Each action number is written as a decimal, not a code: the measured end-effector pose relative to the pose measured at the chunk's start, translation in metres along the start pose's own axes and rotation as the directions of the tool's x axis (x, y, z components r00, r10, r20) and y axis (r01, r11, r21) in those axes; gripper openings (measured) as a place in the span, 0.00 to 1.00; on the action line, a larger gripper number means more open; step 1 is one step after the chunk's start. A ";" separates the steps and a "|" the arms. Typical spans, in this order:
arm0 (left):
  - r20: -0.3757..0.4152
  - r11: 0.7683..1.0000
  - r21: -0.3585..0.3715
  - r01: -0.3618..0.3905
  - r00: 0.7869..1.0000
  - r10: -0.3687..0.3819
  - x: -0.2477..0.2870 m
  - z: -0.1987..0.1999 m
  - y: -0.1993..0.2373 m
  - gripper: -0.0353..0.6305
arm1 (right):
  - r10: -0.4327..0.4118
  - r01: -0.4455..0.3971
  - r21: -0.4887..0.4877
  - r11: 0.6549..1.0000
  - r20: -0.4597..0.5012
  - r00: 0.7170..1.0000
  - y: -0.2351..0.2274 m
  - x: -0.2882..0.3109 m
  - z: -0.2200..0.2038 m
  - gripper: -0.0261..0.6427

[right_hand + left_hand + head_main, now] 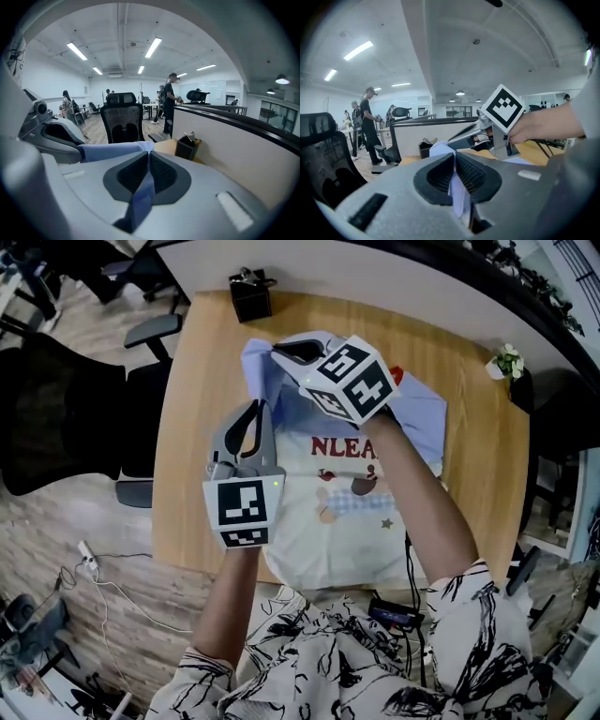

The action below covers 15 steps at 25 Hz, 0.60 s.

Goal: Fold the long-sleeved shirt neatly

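Both tongs are held up over the wooden bench [192, 437]. The left tongs [257, 409] are at centre-left of the frame and the right tongs [279, 352] are nearer the top. Each is pinched tight on the pale-blue cloth of the long-sleeved shirt [347, 521]. My guess is that they grip one edge at two points so it stays straight for a fold. The rest of the shirt lies mid-frame on the bench. It has a cream front with red lettering and a cartoon print, and blue sleeves.
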<state>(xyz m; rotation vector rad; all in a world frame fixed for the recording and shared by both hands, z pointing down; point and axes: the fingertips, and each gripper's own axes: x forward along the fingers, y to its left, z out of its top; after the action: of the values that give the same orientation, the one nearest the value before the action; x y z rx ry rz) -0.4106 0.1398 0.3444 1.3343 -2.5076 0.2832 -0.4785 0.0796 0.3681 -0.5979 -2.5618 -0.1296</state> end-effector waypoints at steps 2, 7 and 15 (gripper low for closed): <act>-0.021 0.999 0.025 0.041 0.999 -0.040 0.009 -0.005 -0.025 0.09 | -0.028 0.028 0.020 0.999 -0.006 1.000 -0.010 -0.018 -0.020 0.08; -0.124 0.989 0.062 0.133 0.984 -0.124 0.037 -0.044 -0.082 0.09 | -0.101 0.107 0.069 0.992 -0.084 0.991 -0.037 -0.048 -0.093 0.08; -0.252 0.968 0.070 0.241 0.943 -0.216 0.081 -0.116 -0.153 0.09 | -0.176 0.226 0.163 0.960 -0.272 0.946 -0.070 -0.062 -0.216 0.11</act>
<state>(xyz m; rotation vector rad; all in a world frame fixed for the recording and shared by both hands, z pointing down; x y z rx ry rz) -0.3082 0.0274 0.4872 1.5127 -2.1394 0.4937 -0.3633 -0.0511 0.5261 -0.2267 -2.3424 -0.0248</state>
